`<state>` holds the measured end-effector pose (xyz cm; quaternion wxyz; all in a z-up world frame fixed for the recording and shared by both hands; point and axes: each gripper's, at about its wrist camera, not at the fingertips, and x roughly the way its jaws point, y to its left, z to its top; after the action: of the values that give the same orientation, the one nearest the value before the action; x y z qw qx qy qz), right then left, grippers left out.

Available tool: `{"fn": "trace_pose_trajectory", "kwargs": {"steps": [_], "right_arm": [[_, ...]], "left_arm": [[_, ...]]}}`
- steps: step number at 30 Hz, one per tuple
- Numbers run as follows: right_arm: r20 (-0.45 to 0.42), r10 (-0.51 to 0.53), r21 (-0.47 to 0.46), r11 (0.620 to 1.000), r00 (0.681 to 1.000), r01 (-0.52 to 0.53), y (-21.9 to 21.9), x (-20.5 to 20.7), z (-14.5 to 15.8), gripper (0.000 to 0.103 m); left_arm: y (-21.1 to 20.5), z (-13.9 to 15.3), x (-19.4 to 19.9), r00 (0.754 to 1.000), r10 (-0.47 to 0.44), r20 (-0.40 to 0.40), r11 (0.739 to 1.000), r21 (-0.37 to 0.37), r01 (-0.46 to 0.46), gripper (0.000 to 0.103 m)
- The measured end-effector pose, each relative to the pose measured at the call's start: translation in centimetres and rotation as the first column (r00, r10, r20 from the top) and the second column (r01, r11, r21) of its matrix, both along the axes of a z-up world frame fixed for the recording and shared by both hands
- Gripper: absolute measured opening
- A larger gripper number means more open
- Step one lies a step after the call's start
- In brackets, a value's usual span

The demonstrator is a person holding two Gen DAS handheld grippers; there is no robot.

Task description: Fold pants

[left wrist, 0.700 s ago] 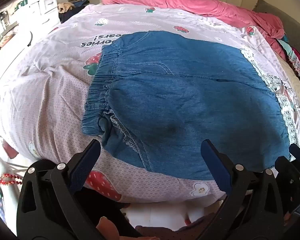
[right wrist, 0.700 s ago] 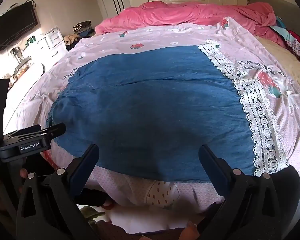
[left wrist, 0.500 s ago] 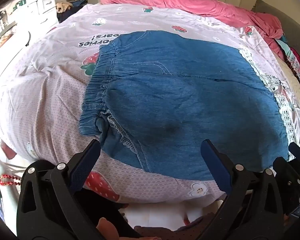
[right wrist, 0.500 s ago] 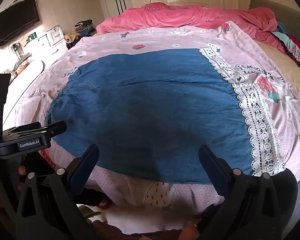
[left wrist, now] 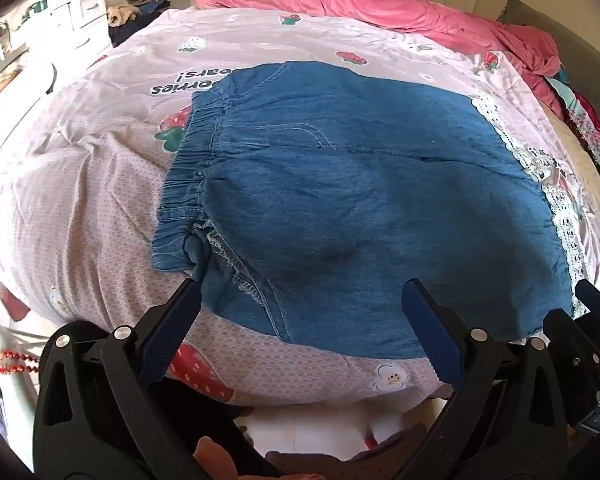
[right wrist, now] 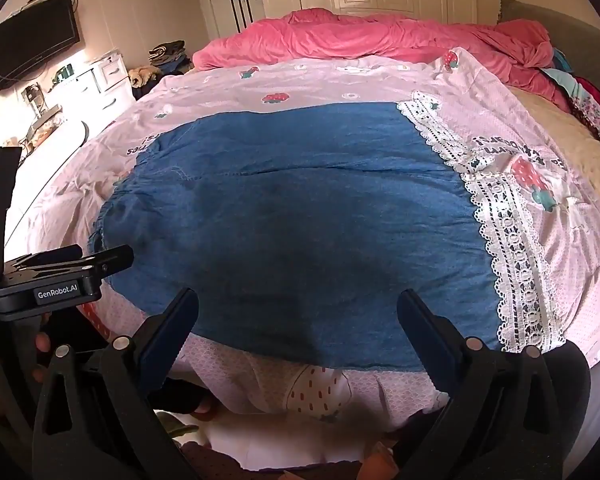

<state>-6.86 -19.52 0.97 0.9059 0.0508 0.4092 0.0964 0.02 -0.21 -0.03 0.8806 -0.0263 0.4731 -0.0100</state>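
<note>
Blue denim pants (left wrist: 364, 216) lie flat on the pink strawberry bed cover, folded over, with the elastic waistband (left wrist: 188, 172) at the left and the leg ends toward a lace strip at the right. They fill the middle of the right wrist view (right wrist: 300, 232). My left gripper (left wrist: 300, 312) is open and empty, hovering over the near edge of the pants by the waistband corner. My right gripper (right wrist: 298, 316) is open and empty above the near edge of the pants. The left gripper's body (right wrist: 56, 276) shows at the left of the right wrist view.
A pink duvet (right wrist: 380, 40) is heaped at the far end of the bed. A white lace strip (right wrist: 500, 240) runs along the cover to the right of the pants. White drawers (right wrist: 100, 80) and a wall TV (right wrist: 32, 56) stand to the left. The bed's near edge (right wrist: 320, 400) drops below the grippers.
Both grippers have pulled back and risen slightly from the bed; the pants look a little smaller and farther. Both stay open. The pants have not moved.
</note>
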Motion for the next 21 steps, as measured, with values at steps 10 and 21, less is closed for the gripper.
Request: {"fn": "trace_pose_trajectory", "kwargs": {"steps": [10,21], "right_arm": [[-0.007,-0.004,0.005,1.000,1.000,0.004,-0.10,0.16,-0.19,0.099],[-0.013,0.001,0.006,1.000,1.000,-0.001,0.06,0.34,-0.34,0.099]], "left_arm": [[-0.28,0.17,0.02,1.000,-0.005,0.000,1.000,0.001,0.005,0.094],[-0.57,0.10,0.17,1.000,-0.018,-0.001,1.000,-0.002,0.018,0.094]]}}
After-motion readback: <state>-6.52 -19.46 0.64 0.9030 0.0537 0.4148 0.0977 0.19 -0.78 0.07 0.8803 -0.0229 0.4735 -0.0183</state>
